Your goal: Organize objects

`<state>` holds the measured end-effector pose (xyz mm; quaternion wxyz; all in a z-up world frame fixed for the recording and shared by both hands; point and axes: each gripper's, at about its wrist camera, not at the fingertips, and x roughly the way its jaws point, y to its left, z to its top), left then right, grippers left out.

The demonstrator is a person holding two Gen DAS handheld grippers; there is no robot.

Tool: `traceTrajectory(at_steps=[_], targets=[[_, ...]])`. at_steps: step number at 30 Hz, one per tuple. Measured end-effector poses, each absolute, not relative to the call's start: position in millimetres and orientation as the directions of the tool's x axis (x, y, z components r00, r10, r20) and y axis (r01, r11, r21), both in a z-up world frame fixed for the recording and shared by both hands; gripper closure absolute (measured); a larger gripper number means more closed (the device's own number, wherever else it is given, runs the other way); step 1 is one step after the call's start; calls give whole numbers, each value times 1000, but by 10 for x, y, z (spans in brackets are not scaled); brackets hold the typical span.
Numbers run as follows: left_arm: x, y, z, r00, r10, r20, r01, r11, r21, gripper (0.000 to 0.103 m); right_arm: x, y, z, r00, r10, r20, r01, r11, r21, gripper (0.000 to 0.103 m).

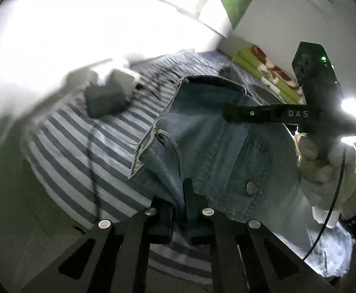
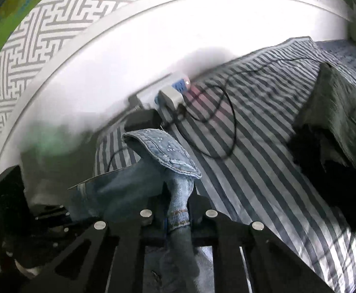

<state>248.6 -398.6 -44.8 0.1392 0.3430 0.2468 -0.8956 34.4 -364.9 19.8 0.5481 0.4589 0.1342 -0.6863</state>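
Denim jacket [image 1: 202, 131], faded blue w/ stitched seams & 1 metal button, lies mid-bed on striped sheet [image 1: 80, 131]. Left gripper [image 1: 180, 210] pinches a fold; right gripper [image 2: 178, 210] pinches a bunched strip of it. 1 dark block & 1 white adapter [image 2: 170, 97] w/ black cable sit by bed's wall edge.

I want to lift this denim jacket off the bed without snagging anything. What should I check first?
1. Left gripper pinching the denim jacket: ok.
2. Right gripper clamped on a bunched fold of denim: ok.
3. Black cable clear of the jacket: cannot tell.
4. Power strip and its plugs away from the denim: ok.
5. Dark garment lying apart from the jacket: ok.
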Motion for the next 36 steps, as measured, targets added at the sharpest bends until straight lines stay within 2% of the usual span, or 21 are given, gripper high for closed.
traceTrajectory(at_steps=[4,6,8,10,11,12,14,16,19,20,25,30,32,35,36], targets=[[2514,-4221,-506,-687,-121,-717,485,-810,-328,96,401,-3956,143,17,-628,-778,897,-334,289,92],[2485,-4247,-648,-618,-137,-774,523,-807,-274,86,410,-4143,-55,25,-544,-839,905,-345,251,82],[2522,-4234,-663,-596,-164,-786,538,-808,-240,82,367,-4066,-48,11,-505,-863,898,-375,231,81],[2644,-4244,-593,-606,-212,-767,556,-803,-217,73,291,-3802,172,-38,-549,-835,892,-395,219,81],[2729,-4266,-541,-609,-242,-755,573,-793,-207,64,185,-3508,391,-55,-586,-809,878,-414,240,79],[2800,-4284,-493,-615,-259,-744,584,-784,-210,61,115,-3314,514,-64,-607,-792,863,-432,261,76],[2910,-4270,-341,-661,-253,-706,572,-779,-256,61,-43,-2578,850,-108,-655,-748,816,-488,310,71],[2864,-4104,-171,-696,-240,-677,530,-807,-260,61,-53,-2011,989,-172,-635,-753,791,-545,279,71],[2540,-3660,44,-755,-122,-644,388,-875,-290,51,-7,-1229,892,-211,-583,-785,736,-623,265,71],[2400,-3503,73,-766,-70,-639,337,-890,-306,44,10,-1027,811,-216,-574,-790,718,-642,271,71],[1465,-2626,-89,-718,195,-668,99,-922,-375,43,49,-597,274,-188,-565,-803,628,-698,344,71],[1100,-2279,-652,-573,231,-786,100,-932,-347,43,92,-926,-144,-101,-572,-814,674,-641,367,71],[1070,-2311,-817,-535,247,-808,116,-926,-360,43,161,-1047,-259,-68,-564,-823,702,-613,362,71],[1100,-2502,-700,-583,273,-765,130,-898,-420,42,369,-1119,-267,-104,-551,-828,747,-593,301,92],[1117,-2549,-630,-601,267,-753,132,-896,-423,39,462,-1119,-241,-146,-545,-825,763,-593,257,93]])
